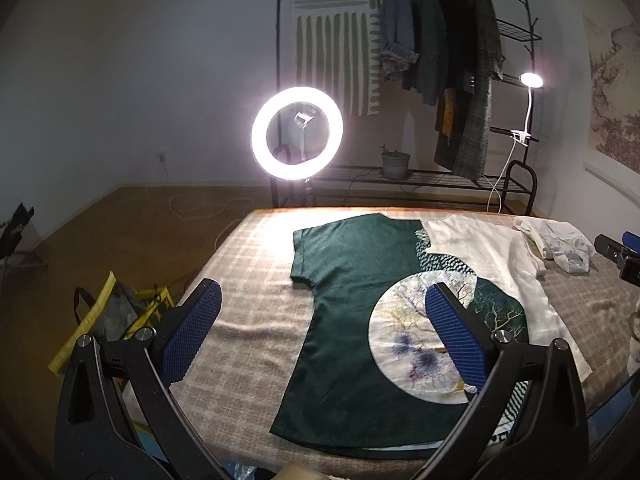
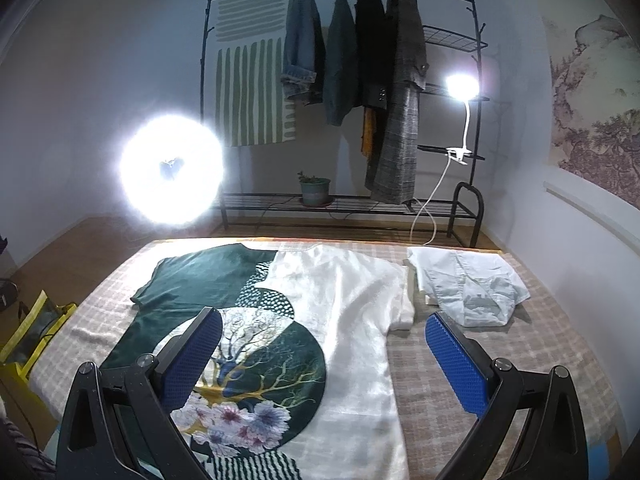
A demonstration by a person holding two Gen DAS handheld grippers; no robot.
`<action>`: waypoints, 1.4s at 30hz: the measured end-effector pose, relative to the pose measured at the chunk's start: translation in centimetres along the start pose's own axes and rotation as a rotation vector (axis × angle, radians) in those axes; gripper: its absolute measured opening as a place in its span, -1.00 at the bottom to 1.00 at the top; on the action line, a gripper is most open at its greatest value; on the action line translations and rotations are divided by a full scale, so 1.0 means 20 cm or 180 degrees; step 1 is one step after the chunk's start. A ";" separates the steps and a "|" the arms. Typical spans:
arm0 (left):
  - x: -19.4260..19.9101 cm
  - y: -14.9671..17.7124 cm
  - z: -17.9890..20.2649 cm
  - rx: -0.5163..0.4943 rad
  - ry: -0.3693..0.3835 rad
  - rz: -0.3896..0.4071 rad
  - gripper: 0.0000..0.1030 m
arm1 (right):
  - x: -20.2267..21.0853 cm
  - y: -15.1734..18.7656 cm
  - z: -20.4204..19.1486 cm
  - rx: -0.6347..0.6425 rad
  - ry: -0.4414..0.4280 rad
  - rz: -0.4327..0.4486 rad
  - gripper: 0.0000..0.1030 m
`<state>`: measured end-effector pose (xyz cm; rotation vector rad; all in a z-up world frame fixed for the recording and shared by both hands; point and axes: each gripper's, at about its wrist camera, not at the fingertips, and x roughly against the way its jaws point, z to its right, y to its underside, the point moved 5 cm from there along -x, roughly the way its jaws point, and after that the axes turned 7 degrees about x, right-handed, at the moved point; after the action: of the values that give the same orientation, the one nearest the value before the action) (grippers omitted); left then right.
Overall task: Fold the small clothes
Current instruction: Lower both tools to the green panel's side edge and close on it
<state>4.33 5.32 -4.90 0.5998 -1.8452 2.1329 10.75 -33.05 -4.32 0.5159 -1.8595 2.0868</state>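
Note:
A green and white T-shirt [image 1: 360,300] with a round tree and flower print lies spread flat on the checked table cover [image 1: 248,288]. It also shows in the right wrist view [image 2: 352,320]. My left gripper [image 1: 320,332] is open and empty, hovering above the shirt's green half near its lower part. My right gripper [image 2: 324,360] is open and empty above the shirt's white half and print. Its tip shows in the left wrist view [image 1: 616,252] at the right edge.
A pile of pale folded clothes [image 2: 468,284] lies at the table's far right, also in the left wrist view [image 1: 556,240]. Behind stand a ring light [image 1: 297,133], a clothes rack [image 2: 360,80] and a clip lamp [image 2: 462,88]. A yellow bag [image 1: 108,320] sits left of the table.

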 end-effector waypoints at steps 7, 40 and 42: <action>-0.11 0.18 -0.21 0.0449 -0.0064 -0.0371 0.85 | -0.11 -0.06 -0.13 0.0235 -0.0183 -0.0073 0.93; -0.61 0.79 -0.44 0.1423 -0.0135 -0.1823 0.37 | -1.57 -0.50 -1.62 0.0175 -0.1764 -0.1364 0.48; -0.63 0.80 -0.46 0.1444 -0.0169 -0.1859 0.37 | -1.66 -0.46 -1.69 0.0181 -0.1787 -0.1480 0.45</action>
<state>6.95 12.72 -25.84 1.1360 -1.0077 2.1113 42.10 2.10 -14.52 1.5125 -1.7053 1.7888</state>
